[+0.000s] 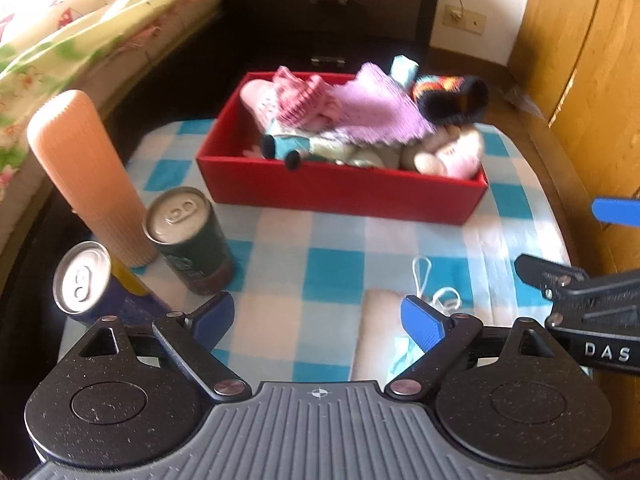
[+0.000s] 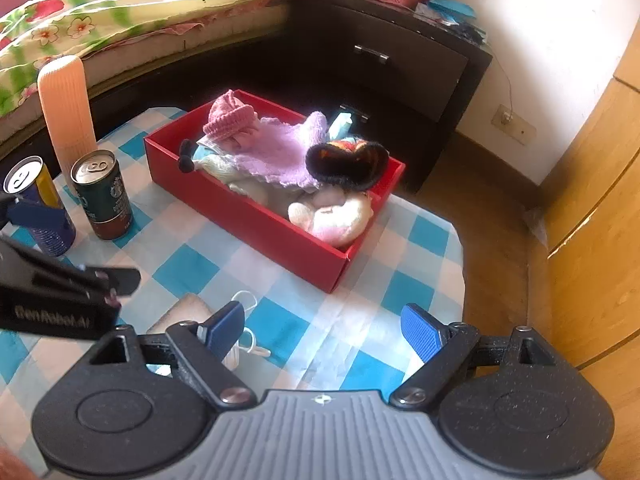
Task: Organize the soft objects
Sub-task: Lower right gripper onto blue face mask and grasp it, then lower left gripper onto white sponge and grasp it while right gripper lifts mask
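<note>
A red box [image 1: 340, 192] [image 2: 256, 220] stands on the blue-checked cloth, filled with soft things: a pink knit hat [image 2: 228, 114], a lilac knit cloth [image 1: 376, 108] [image 2: 276, 148], a black and rainbow knit piece [image 1: 452, 98] [image 2: 348, 164] and a cream and pink plush [image 2: 336, 216]. A beige soft item with white loops, a face mask [image 1: 384, 328] [image 2: 188, 312], lies on the cloth near both grippers. My left gripper [image 1: 320, 320] is open and empty just left of it. My right gripper [image 2: 322, 330] is open and empty to its right.
Two drink cans [image 1: 188, 236] [image 1: 84, 280] and a tall peach ribbed bottle [image 1: 80, 172] stand at the table's left. A bed with a floral cover [image 2: 120, 8] is behind, a dark nightstand [image 2: 400, 60] beyond the box, a wooden wardrobe [image 2: 592, 200] to the right.
</note>
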